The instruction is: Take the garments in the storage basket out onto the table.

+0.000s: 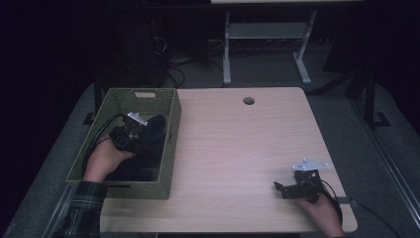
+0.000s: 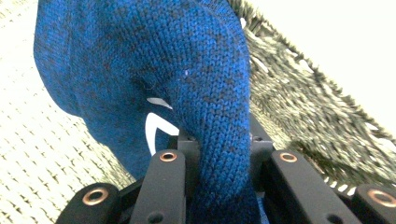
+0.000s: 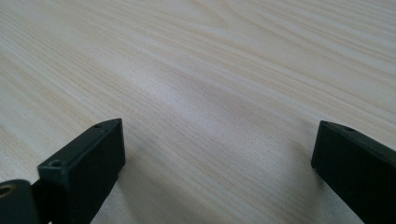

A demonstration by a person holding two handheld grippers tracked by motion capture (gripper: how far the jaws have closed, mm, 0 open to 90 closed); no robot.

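A blue knitted garment [image 2: 187, 84] hangs bunched between the jaws of my left gripper [image 2: 219, 154], which is shut on it. From above, that left gripper [image 1: 143, 130] sits inside the green woven basket [image 1: 171, 148], with the dark garment [image 1: 154, 130] lifted just off the pile below it. My right gripper [image 1: 278, 187] rests near the table's front right corner, jaws pointing left. In the right gripper view the right gripper [image 3: 217, 149] stands open over bare wood, nothing between its fingers.
More dark fabric [image 1: 133, 171] lies in the basket's bottom. The light wooden table [image 1: 237, 148] has a round cable hole [image 1: 248, 101] at the back. A white desk frame [image 1: 267, 44] stands on the floor beyond.
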